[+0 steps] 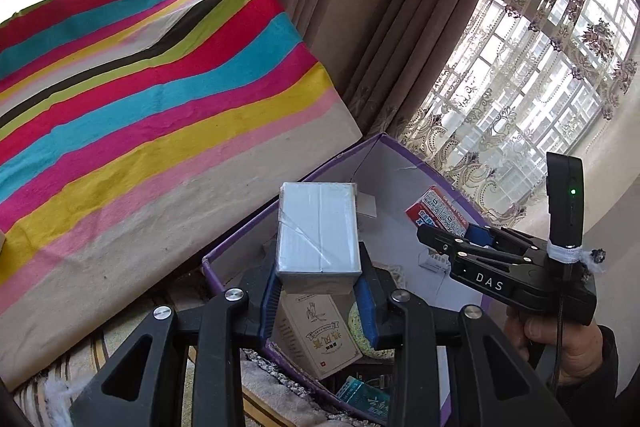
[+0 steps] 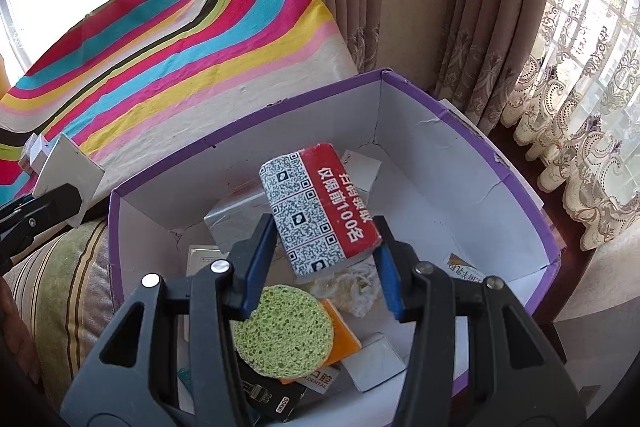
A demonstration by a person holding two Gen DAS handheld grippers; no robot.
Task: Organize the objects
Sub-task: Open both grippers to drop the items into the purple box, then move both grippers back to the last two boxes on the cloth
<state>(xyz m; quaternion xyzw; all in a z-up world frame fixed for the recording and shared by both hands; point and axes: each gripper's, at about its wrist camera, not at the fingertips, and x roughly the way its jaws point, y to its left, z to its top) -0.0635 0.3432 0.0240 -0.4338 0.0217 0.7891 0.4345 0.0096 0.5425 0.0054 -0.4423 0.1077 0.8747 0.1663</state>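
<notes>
black arms of the left gripper (image 1: 319,291) fill the bottom of the left wrist view, its blue pads clamped on the lower end of a silver-grey box (image 1: 318,231) that stands upright between them, above the near edge of a purple-rimmed cardboard box (image 1: 436,163). under it lies a cream carton with gold print (image 1: 316,335) and a teal packet (image 1: 366,397).

the right gripper (image 2: 326,259) grips a red-and-white qr-code packet (image 2: 320,213), tilted, over the same purple-rimmed box – its white inner wall is cracked. below sit a green round sponge (image 2: 284,331), an orange card (image 2: 344,335), crumpled white paper (image 2: 356,285) and a grey flat box (image 2: 236,219).

outward – a striped cloth (image 1: 160,99) in red, teal, yellow and pink rises behind the box, beige curtains (image 1: 340,7) hang beside it, and lace drapes cover the window (image 2: 592,67). a hand (image 1: 560,343) holds the right gripper's handle in the left wrist view.
</notes>
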